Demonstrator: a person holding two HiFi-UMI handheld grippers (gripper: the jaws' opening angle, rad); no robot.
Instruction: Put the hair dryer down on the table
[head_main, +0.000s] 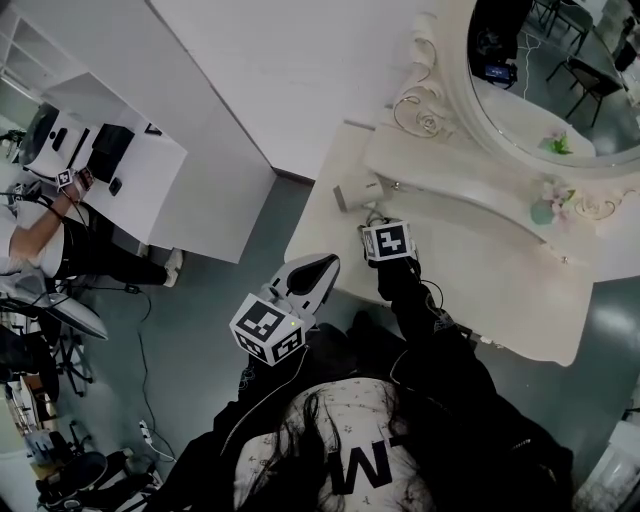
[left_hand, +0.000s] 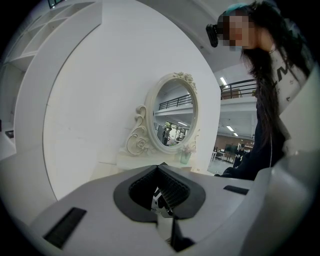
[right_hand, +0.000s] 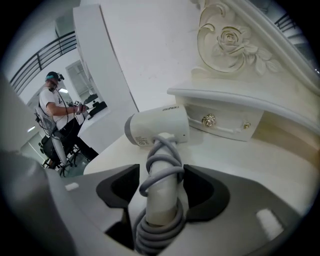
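Note:
The white hair dryer (right_hand: 157, 127) lies on the cream dressing table (right_hand: 280, 170), with its grey cord wound round the handle and its barrel pointing toward a small drawer (right_hand: 225, 122). My right gripper (right_hand: 160, 172) is open, its jaws standing either side of the handle, with a gap showing on the left side. From the head view the hair dryer (head_main: 355, 192) rests near the table's (head_main: 480, 270) left corner, just beyond my right gripper (head_main: 372, 218). My left gripper (head_main: 322, 268) hangs shut and empty off the table's front edge; in its own view the left gripper (left_hand: 159, 167) points toward the mirror.
An oval mirror (head_main: 560, 80) in an ornate frame stands at the back of the table, with a small flower vase (head_main: 541, 210) before it. A white wall panel rises to the left. Farther left, another person (head_main: 40, 230) works at a white desk (head_main: 130, 170).

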